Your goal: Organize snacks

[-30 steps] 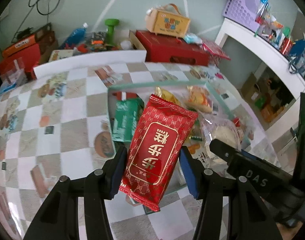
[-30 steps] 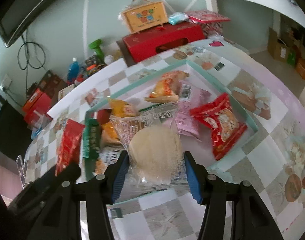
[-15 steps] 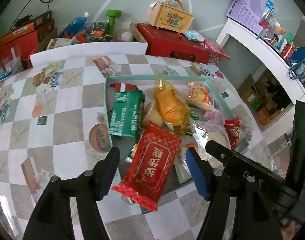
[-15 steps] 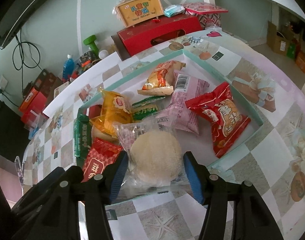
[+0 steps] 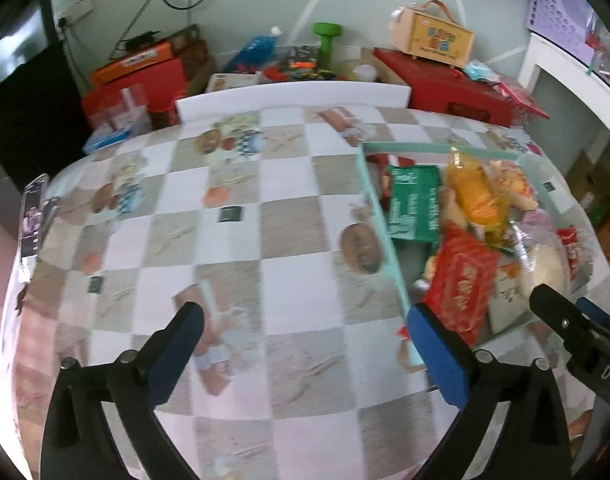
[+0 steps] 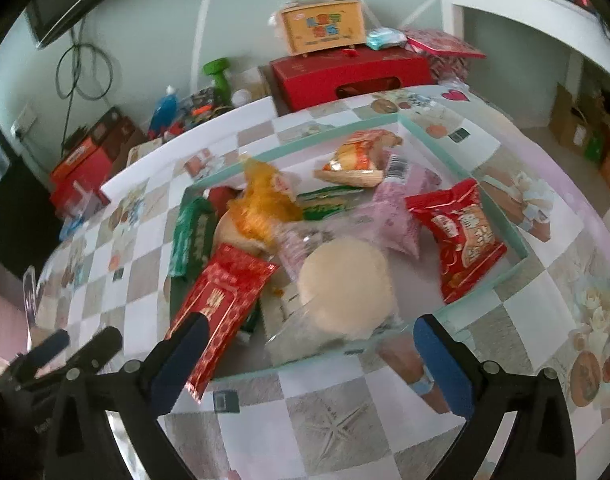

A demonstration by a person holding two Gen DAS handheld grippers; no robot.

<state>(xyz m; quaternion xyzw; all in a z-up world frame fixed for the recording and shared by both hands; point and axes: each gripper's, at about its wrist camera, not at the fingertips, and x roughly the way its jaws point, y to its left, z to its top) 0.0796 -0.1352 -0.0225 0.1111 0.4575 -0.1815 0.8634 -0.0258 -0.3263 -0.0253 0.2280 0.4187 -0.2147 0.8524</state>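
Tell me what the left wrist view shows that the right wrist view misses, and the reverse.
Only the left wrist view shows the open left gripper over bare tablecloth left of the tray. Only the right wrist view shows the open right gripper, the red bag and the tray's right wall. Both show the red-gold packet, the round pastry and the green pack.

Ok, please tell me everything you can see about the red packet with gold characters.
The red packet is a flat, glossy pouch with a gold patterned frame and gold characters. It lies tilted in the teal tray, its lower end hanging over the near rim, resting on other snacks beside the round pastry. Neither gripper holds it.
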